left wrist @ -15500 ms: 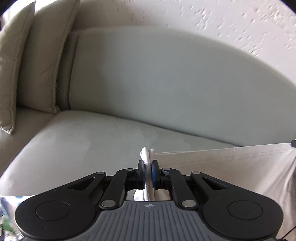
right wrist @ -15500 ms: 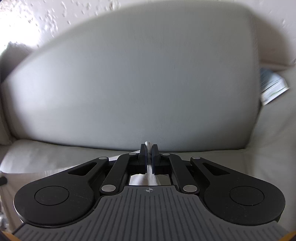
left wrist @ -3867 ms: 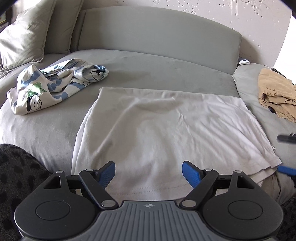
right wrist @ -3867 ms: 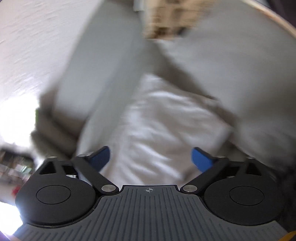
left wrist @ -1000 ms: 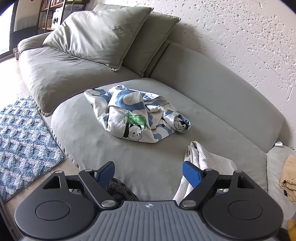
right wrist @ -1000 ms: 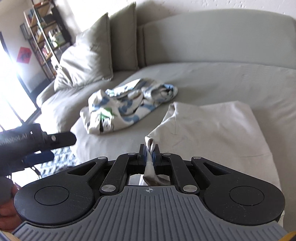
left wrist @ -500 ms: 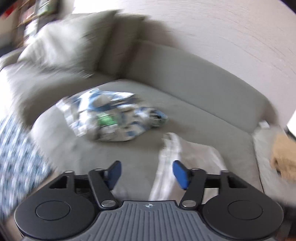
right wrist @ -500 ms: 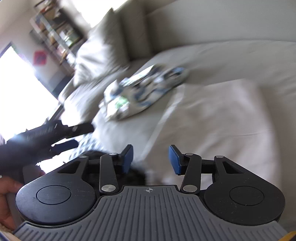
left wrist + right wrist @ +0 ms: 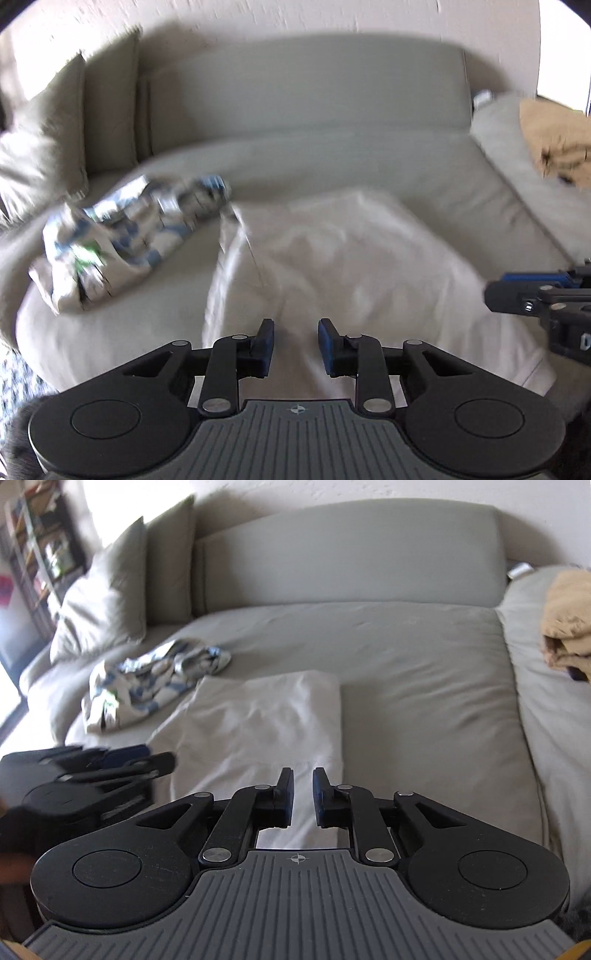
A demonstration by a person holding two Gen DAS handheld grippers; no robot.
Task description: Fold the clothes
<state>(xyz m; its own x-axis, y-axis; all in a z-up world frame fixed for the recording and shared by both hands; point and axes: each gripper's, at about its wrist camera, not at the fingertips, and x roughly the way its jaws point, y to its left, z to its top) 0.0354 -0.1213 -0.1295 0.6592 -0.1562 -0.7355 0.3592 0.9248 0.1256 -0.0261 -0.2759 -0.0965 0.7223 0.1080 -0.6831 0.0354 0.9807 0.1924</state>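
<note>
A white garment (image 9: pixel 258 723) lies folded in half on the grey sofa seat (image 9: pixel 424 686); it also shows in the left wrist view (image 9: pixel 351 266). My left gripper (image 9: pixel 295 345) hovers over the garment's near edge, jaws narrowly apart and empty. My right gripper (image 9: pixel 303 797) hovers over the garment's near right corner, jaws narrowly apart and empty. Each gripper shows at the edge of the other's view: the right one (image 9: pixel 535 295) and the left one (image 9: pixel 110 764).
A crumpled blue-and-white panda-print garment (image 9: pixel 147 686) lies left of the white one, also in the left wrist view (image 9: pixel 122 240). A tan garment (image 9: pixel 569 620) sits on the right cushion. Grey pillows (image 9: pixel 107 598) stand at the back left.
My right gripper let go of the white garment's edge, which now lies folded over. Both grippers swung to face the sofa and their jaws narrowed.
</note>
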